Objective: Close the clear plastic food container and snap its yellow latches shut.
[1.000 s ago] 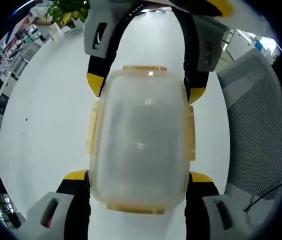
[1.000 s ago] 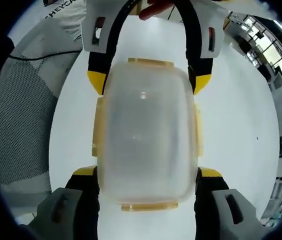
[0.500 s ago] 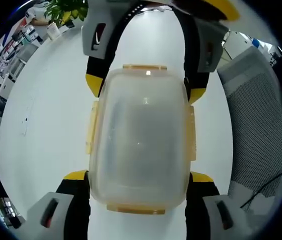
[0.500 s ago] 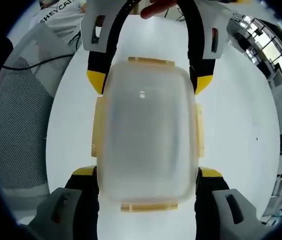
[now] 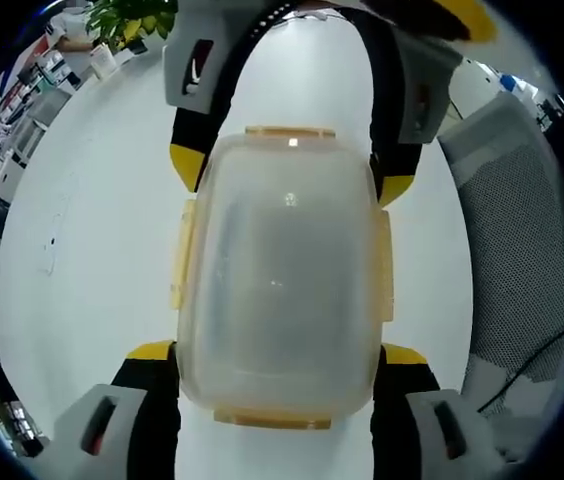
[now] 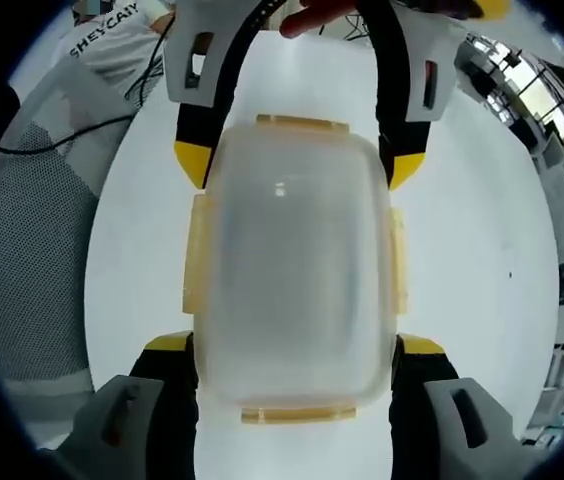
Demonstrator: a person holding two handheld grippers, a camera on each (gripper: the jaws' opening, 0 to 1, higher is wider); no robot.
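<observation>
a clear plastic food container [image 5: 280, 280] with its lid on lies flat on a white surface [image 5: 92, 260], seen from above in both views. it is a rounded rectangle with a frosted, see-through lid and pale yellow latches [image 5: 183, 254] along its four sides.

in the left gripper view, the left gripper [image 5: 277, 352] rises from the bottom, its two black jaws with yellow tips spread wide, one on each long side of the container's near end. the yellow tips sit against or just beside the container's near corners; true contact cannot be told. the right gripper [image 5: 287, 170] comes in from the top, its yellow-tipped jaws likewise spread to either side of the container's far end. the container lies between the two pairs of jaws, lengthwise along the line joining them. a grey mesh chair [image 5: 512, 260] stands past the surface's edge at the right, and a green plant [image 5: 134, 18] shows at the top left.

in the right gripper view, the same container [image 6: 294, 270] lies in the middle, with the right gripper [image 6: 294, 352] spreading its jaws around the near end and the left gripper [image 6: 297, 165] straddling the far end from the top. latches [image 6: 196, 255] run down both long sides and across both short ends [image 6: 300, 124]. a fingertip [image 6: 312, 18] of the person shows at the top on the far gripper. the mesh chair [image 6: 37, 260] is at the left, beyond the surface's [image 6: 482, 250] edge.

whether the latches are snapped down cannot be told.
</observation>
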